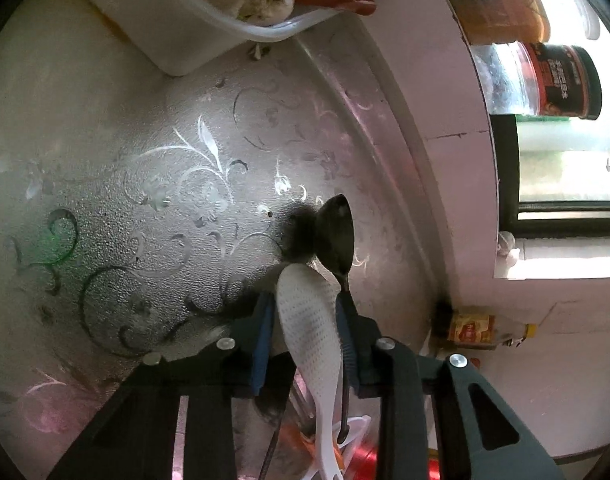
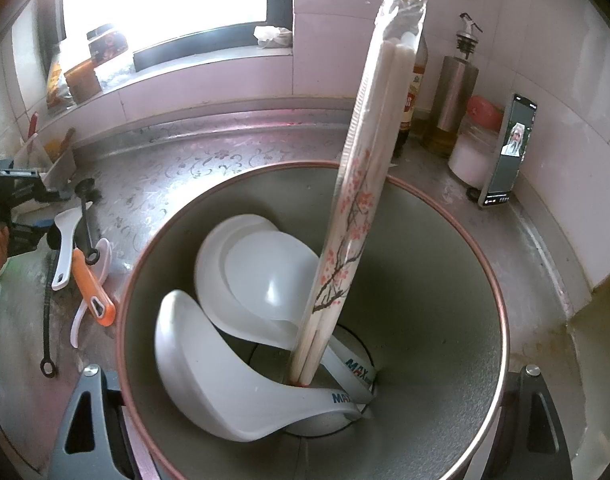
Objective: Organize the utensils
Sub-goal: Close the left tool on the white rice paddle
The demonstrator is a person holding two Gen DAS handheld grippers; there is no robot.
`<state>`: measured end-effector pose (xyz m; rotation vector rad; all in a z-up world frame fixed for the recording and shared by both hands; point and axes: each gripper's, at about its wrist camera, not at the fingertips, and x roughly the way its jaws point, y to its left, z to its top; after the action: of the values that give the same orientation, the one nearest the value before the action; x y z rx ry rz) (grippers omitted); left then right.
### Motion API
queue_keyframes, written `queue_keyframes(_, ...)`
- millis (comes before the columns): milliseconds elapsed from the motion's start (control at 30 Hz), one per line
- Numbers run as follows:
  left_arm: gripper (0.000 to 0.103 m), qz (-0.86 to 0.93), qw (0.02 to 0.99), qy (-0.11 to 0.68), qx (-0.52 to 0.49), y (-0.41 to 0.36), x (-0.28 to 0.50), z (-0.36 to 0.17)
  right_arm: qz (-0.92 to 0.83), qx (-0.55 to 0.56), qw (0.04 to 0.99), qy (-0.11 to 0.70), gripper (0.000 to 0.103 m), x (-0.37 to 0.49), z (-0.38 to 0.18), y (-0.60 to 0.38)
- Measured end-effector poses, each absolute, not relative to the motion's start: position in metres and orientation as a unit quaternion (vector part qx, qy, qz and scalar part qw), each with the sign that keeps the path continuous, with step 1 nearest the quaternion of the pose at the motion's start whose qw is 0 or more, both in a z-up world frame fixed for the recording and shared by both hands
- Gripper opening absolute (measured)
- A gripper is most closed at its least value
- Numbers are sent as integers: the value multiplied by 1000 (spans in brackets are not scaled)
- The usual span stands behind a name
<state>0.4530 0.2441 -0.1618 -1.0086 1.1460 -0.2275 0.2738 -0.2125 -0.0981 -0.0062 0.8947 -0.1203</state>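
Left claw (image 1: 305,320): closing round the white paddle (image 1: 309,320) and a dark spoon (image 1: 337,236); pads flank both, contact not plain, so counted as not yet clamped.
Right claw (image 2: 305,420): wrapped round the pot (image 2: 445,280) at its rim (image 2: 505,320), steadying it.
Pot contents: two white scoops (image 2: 241,380), plus sleeved chopsticks (image 2: 361,200) leaning upright.
Loose utensils: on the desk (image 2: 225,160), left of the pot; paddle, spoon, orange handle (image 2: 93,288), thin black tool (image 2: 47,320).
Paddle handling: probably light, stiff plastic; dimpled face should help against slipping.
Spoon handling: likely thin, smooth, prone to swivel or drop out beside the wider paddle.
Best hold: mid-handle of the paddle, spoon trapped flat against it, or taken singly.
Risk: the tall chopsticks, just inside the pot, easily knocked on entry.
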Motion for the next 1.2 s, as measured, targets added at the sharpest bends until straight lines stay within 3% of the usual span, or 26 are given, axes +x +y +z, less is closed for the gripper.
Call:
queue_keyframes(333,31,-102,719,512,-459,246,449,-161,-58,-3,900,432,90,274,-98,-213)
queue_keyframes(467,15,-89,722,512,-458,238,448,-168,-58,-3,900,432,90,274,-98,-213)
queue_keyframes(767,5,-94,722,479,-490,244,435,-169,-55,-5,900,432,90,274,-97,-213)
queue_keyframes(1200,3,-98,745,421,-508,246,399,-143,-43,-6,903,427,90,270,-97,-216)
